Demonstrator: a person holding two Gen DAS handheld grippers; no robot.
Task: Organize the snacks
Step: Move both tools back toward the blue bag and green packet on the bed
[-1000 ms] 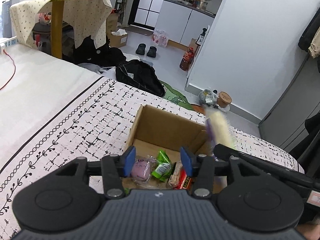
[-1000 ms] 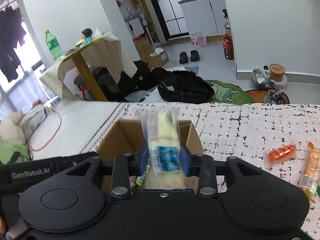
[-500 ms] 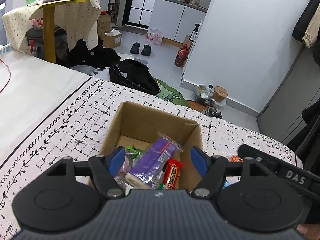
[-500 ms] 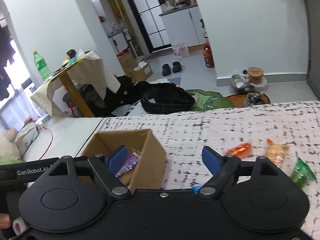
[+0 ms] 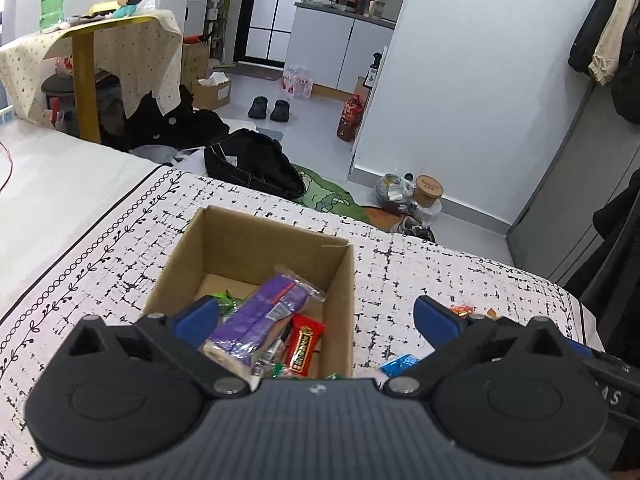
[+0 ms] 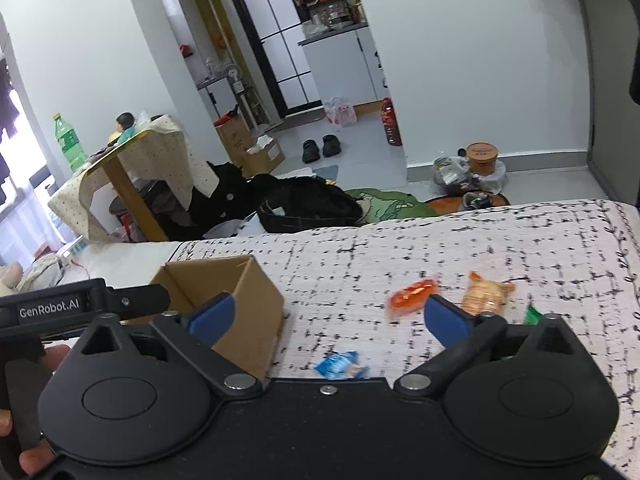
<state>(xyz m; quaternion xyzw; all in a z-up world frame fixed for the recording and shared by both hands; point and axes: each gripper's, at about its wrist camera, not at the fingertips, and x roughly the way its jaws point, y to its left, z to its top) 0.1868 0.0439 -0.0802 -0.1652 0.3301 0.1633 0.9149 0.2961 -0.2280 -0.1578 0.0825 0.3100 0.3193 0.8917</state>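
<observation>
left wrist – tongs (image 5: pixel 318 314) wide, empty – over box (image 5: pixel 256 256)

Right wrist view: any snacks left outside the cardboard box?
Yes, an orange packet and a blue packet lie on the patterned cloth beside the cardboard box.

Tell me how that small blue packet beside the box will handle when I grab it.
The blue packet looks like a thin, crinkly wrapper, so probably light and floppy. Lying flat on the patterned cloth, it may slide or pinch cloth with it; the glossy film could be slippery.
</observation>
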